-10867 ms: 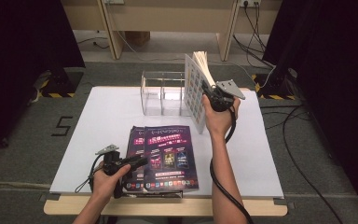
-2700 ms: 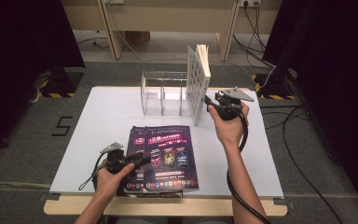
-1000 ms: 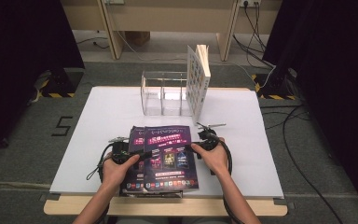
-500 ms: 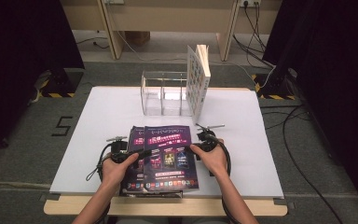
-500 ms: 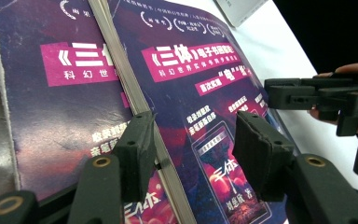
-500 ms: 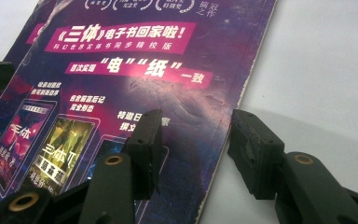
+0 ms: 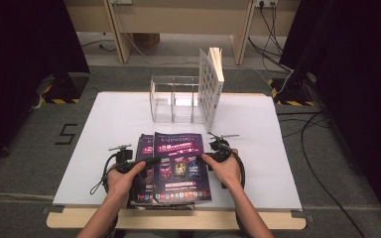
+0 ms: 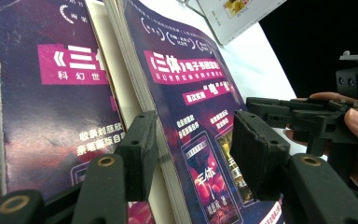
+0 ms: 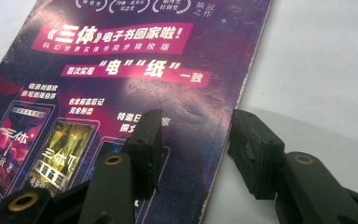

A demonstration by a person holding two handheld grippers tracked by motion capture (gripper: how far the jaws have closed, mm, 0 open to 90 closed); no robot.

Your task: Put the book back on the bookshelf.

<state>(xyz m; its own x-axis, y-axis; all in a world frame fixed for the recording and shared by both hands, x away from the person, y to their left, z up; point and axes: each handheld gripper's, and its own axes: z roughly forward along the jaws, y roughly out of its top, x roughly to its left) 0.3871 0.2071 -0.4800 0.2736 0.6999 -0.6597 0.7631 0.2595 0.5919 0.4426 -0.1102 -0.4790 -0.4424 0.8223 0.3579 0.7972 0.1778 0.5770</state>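
Note:
A stack of purple magazines lies at the table's front centre; the top magazine [image 7: 178, 163] sits a little right of the one under it [image 7: 143, 148]. My left gripper [image 7: 151, 161] is at the top magazine's left edge. In the left gripper view its jaws [image 8: 196, 154] stand open, with the edge of that magazine [image 8: 186, 93] between them. My right gripper [image 7: 209, 157] is at the right edge. Its own view shows the gripper [image 9: 198, 149] open, one jaw over the cover [image 9: 121, 70], the other over bare table [image 9: 317, 70].
A clear acrylic organizer [image 7: 173, 99] stands at the back of the white table top [image 7: 278, 148], with a white booklet [image 7: 209, 84] upright in its right end. The lower magazine [image 8: 51, 93] is beside my left jaw. Cables trail from both grippers.
My right gripper has left the booklet standing in the organizer and come down to the top magazine's right edge. My left gripper has shifted right onto its left edge.

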